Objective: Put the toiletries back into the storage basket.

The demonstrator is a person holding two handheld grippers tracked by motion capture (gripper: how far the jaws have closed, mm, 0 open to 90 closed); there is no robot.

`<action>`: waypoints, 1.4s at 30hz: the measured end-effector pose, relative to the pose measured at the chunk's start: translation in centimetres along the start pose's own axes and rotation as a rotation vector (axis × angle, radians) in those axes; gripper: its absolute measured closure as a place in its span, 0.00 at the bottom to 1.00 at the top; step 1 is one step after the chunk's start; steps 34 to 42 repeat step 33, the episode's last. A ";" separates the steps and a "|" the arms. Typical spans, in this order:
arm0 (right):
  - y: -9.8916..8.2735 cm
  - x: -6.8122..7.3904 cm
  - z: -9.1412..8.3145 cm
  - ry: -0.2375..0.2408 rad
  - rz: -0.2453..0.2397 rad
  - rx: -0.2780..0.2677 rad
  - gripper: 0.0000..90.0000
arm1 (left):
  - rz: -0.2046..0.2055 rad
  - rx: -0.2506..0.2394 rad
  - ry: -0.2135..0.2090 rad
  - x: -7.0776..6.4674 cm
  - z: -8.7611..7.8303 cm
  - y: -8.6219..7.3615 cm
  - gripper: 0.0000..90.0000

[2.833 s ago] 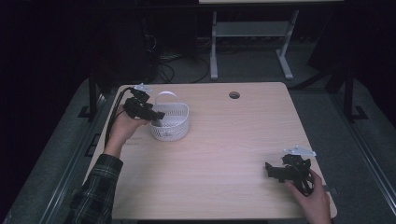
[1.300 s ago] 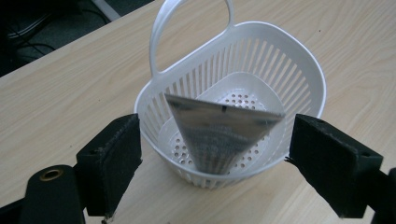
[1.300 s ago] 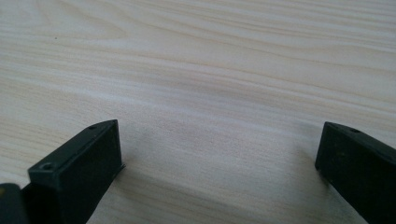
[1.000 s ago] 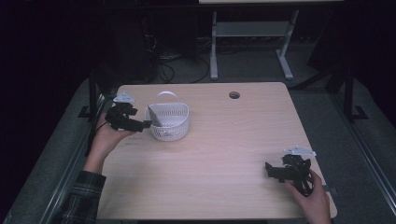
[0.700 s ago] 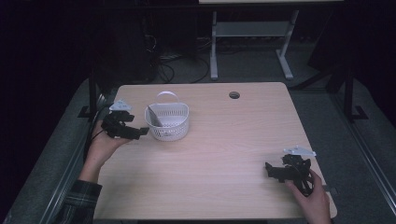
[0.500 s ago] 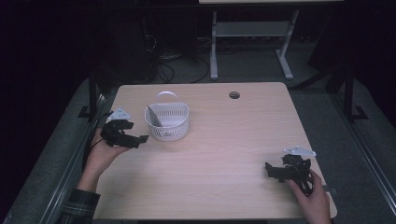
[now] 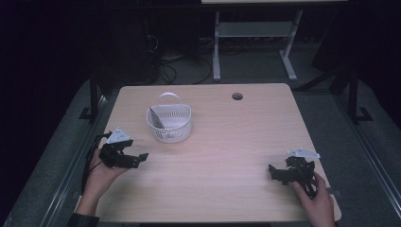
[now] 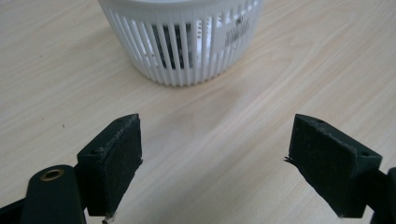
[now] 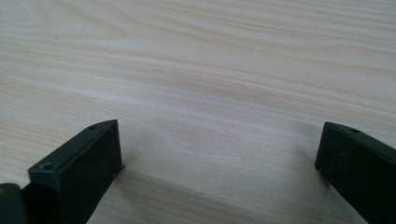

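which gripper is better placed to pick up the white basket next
Left, probably. The left gripper sits near the white basket, jaws open and facing it in its own view. The right gripper is open too but far across the table, facing bare wood.

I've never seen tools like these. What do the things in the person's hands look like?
Each hand-held gripper, left and right, is black with two blocky, flat-faced jaws and a grey three-cornered plate on top. A black cable trails from the left one. A dark sleeve covers the left forearm.
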State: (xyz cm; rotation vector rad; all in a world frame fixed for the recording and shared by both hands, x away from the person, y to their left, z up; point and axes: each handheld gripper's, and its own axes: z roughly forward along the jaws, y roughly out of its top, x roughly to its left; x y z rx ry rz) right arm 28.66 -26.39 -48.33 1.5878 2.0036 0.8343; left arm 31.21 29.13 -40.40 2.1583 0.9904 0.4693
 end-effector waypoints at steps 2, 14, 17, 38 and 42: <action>0.0 0.0 0.0 0.000 0.000 -0.001 0.00 | -0.007 -0.005 0.003 -0.4 0.1 -1.2 0.18; 0.0 0.0 0.0 0.000 0.000 0.000 0.00 | -0.033 -0.002 0.009 -1.7 0.6 -5.4 0.18; 0.0 0.0 0.0 0.000 0.000 0.000 0.00 | -0.042 0.024 0.002 -2.0 1.1 -6.2 0.18; 0.0 0.0 0.0 0.000 0.002 -0.001 0.00 | -0.052 0.003 0.021 -2.6 1.5 -8.2 0.15; 0.0 0.0 0.0 0.000 0.002 -0.001 0.00 | -0.052 0.003 0.021 -2.6 1.5 -8.2 0.15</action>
